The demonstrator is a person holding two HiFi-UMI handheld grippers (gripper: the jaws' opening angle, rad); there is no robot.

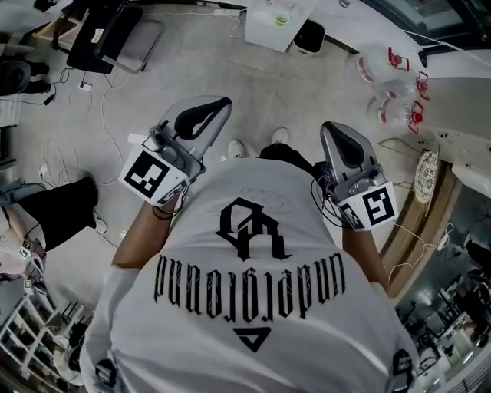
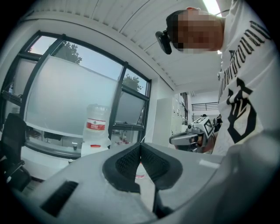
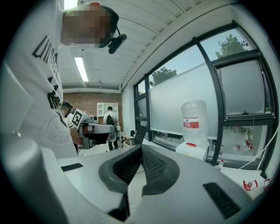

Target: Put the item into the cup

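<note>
No cup and no loose item shows in any view. In the head view my left gripper (image 1: 221,101) and my right gripper (image 1: 334,127) are held out level in front of the person's white shirt, above the grey floor. The left gripper (image 2: 140,146) has its black pads pressed together with nothing between them. My right gripper (image 3: 140,148) is likewise shut and empty. Each gripper shows in the other's view: the right gripper (image 2: 192,134) and the left gripper (image 3: 93,127).
A water dispenser with a large bottle (image 3: 194,123) stands by the window wall (image 2: 65,100). Cables lie across the floor (image 1: 69,146). An office chair (image 1: 115,34), a white box (image 1: 278,21), clear bags with red handles (image 1: 393,86) and a wooden table edge (image 1: 420,222) surround me.
</note>
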